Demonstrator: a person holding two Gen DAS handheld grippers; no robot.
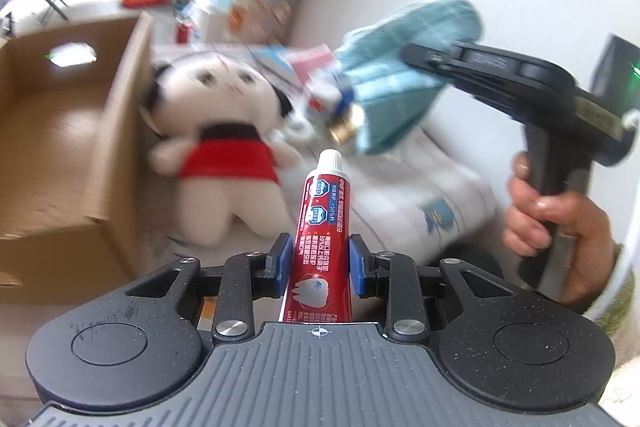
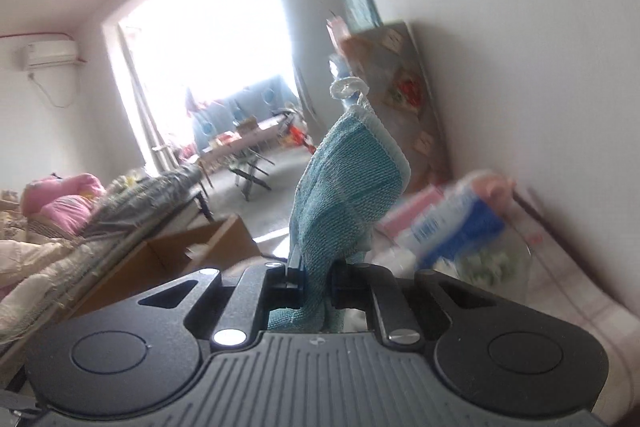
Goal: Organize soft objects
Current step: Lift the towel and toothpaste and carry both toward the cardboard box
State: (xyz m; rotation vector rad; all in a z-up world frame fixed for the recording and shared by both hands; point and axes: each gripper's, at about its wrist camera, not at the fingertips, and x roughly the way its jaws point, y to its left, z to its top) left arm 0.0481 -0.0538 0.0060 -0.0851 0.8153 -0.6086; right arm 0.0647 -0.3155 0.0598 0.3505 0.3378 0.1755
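Observation:
My left gripper (image 1: 320,261) is shut on a red toothpaste tube (image 1: 322,223), whose white cap points forward and up. A white plush doll (image 1: 224,151) in a red dress lies ahead on the bed, beside an open cardboard box (image 1: 60,155). My right gripper (image 2: 316,281) is shut on a teal cloth (image 2: 344,195) that stands up from the jaws, a white loop at its top. In the left wrist view that cloth (image 1: 404,75) hangs in the air at the right, held by the other gripper (image 1: 416,57), with a hand (image 1: 560,231) on its handle.
A blue and white packet (image 2: 452,223) and a pink box (image 2: 416,207) lie blurred by the wall. Small packets and a gold-capped item (image 1: 344,129) lie behind the doll. Bedding (image 2: 60,247) piles up left of the cardboard box (image 2: 176,255). A printed board (image 2: 404,95) leans on the wall.

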